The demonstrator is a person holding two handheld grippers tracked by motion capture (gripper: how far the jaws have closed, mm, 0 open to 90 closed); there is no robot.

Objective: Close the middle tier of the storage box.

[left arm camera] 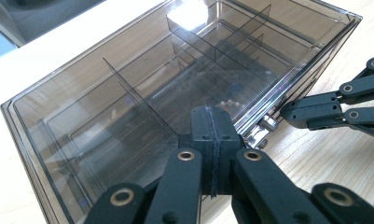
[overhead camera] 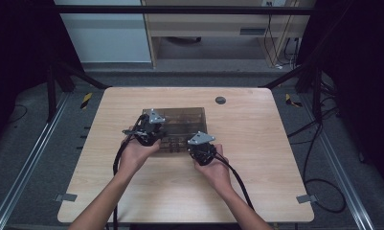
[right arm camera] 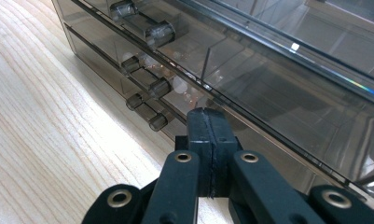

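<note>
Table (overhead camera: 256,158): your wooden work surface.
Organizer box (overhead camera: 189,120): smoky clear plastic with dividers and drawers, sitting mid-table, nearer the far edge.
Left gripper (left arm camera: 211,140): your jaws pressed together, empty, over the box's near rim.
Right gripper (right arm camera: 207,135): pressed together, empty, beside the drawer handles (right arm camera: 147,88).

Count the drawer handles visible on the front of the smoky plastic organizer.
3 on the organizer front, stacked diagonally: top handle, middle handle, bottom handle, just beyond the shut right gripper. More may lie outside the frame.
</note>
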